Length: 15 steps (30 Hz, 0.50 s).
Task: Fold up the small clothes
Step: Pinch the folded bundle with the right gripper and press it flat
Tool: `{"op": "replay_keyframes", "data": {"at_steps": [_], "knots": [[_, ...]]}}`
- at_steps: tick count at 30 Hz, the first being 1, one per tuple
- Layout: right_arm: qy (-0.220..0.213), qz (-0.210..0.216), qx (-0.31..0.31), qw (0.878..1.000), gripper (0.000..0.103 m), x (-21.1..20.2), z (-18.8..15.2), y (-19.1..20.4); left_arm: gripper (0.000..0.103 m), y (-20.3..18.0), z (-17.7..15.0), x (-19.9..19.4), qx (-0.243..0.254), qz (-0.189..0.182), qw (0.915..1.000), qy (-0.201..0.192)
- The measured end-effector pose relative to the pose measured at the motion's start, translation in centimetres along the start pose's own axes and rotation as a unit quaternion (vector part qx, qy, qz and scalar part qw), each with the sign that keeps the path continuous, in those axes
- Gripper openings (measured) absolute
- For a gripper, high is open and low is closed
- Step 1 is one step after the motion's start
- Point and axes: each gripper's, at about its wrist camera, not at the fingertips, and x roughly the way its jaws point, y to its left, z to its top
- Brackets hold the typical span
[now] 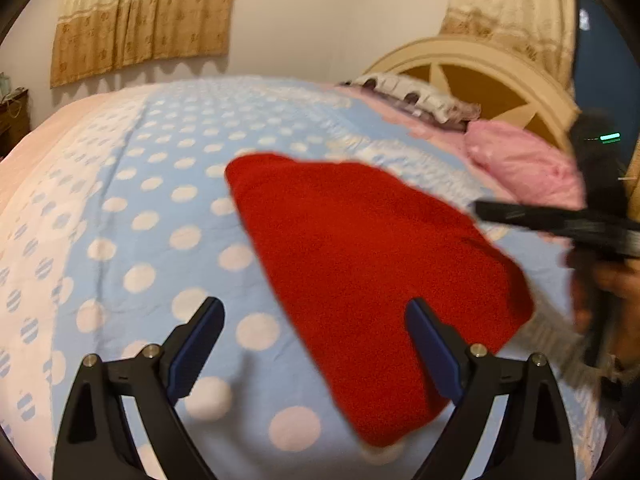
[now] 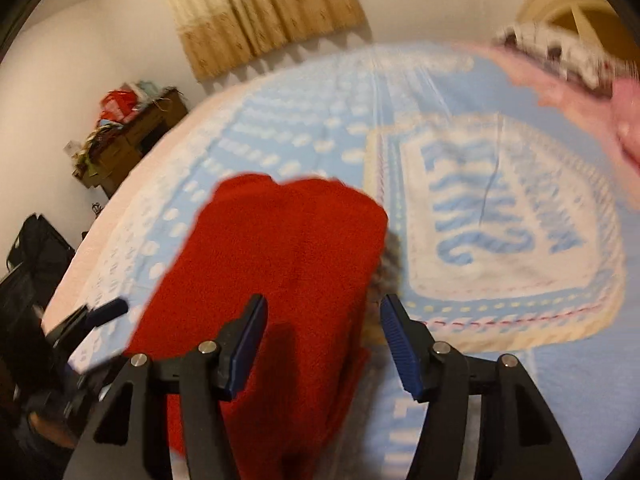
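Observation:
A small red fleece garment lies folded on the blue dotted bedspread. My left gripper hovers over its near left edge, open, with nothing pressed between the pads. At the right edge of this view a hand holds the right gripper, one of its fingers reaching over the garment's right side. In the right wrist view the red garment runs toward the camera. My right gripper stands open above its right edge, pads clear of the cloth. A finger of the left gripper shows at the left.
A pink pillow and a patterned pillow lie by the cream headboard. A white patch with blue lettering sits right of the garment. A cluttered wooden table and a dark object stand beyond the bed's left side.

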Motion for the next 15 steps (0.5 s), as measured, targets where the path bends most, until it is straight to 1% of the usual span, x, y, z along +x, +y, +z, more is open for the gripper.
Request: {"op": "replay_keyframes", "data": {"at_steps": [2, 3, 4, 5, 6, 7, 8, 10, 13, 15], "knots": [[-0.005, 0.051, -0.017, 0.999, 0.06, -1.3, -0.9, 1.7, 0.095, -0.2, -0.6, 0.8, -0.001, -0.008, 0.9999, 0.014], [0.0, 0.082, -0.028, 0.996, 0.06, -1.6, -1.5, 2.6, 0.095, -0.3, -0.7, 1.2, 0.002, -0.007, 0.9998, 0.019], [0.016, 0.105, -0.041, 0.994, 0.06, -1.5, -2.3, 3.5, 0.096, -0.6, -0.7, 1.4, 0.007, -0.005, 0.9997, 0.025], [0.035, 0.11, -0.053, 0.992, 0.06, -1.0, -3.0, 4.0, 0.102, -0.7, -0.8, 1.7, 0.011, -0.003, 0.9994, 0.032], [0.056, 0.087, -0.059, 0.993, 0.06, 0.0, -3.7, 4.3, 0.103, -0.8, -0.9, 1.9, 0.015, -0.001, 0.999, 0.043], [0.072, 0.076, -0.054, 0.993, 0.061, 0.8, -4.2, 3.9, 0.103, -1.0, -1.1, 2.2, 0.018, -0.003, 0.9985, 0.053], [0.082, 0.076, -0.043, 0.993, 0.061, 1.4, -4.6, 3.3, 0.103, -1.1, -1.4, 2.2, 0.016, -0.007, 0.9982, 0.057], [0.073, 0.086, -0.037, 0.993, 0.061, 1.3, -4.6, 2.4, 0.103, -1.1, -1.7, 2.0, 0.011, -0.007, 0.9984, 0.055], [0.084, 0.082, -0.051, 0.992, 0.061, 1.0, -3.7, 3.3, 0.103, -0.7, -1.4, 1.1, 0.003, -0.011, 0.9991, 0.04], [0.066, 0.082, -0.065, 0.992, 0.061, 0.3, -2.6, 3.8, 0.103, -0.3, -0.8, 0.3, -0.003, -0.014, 0.9997, 0.02]]}}
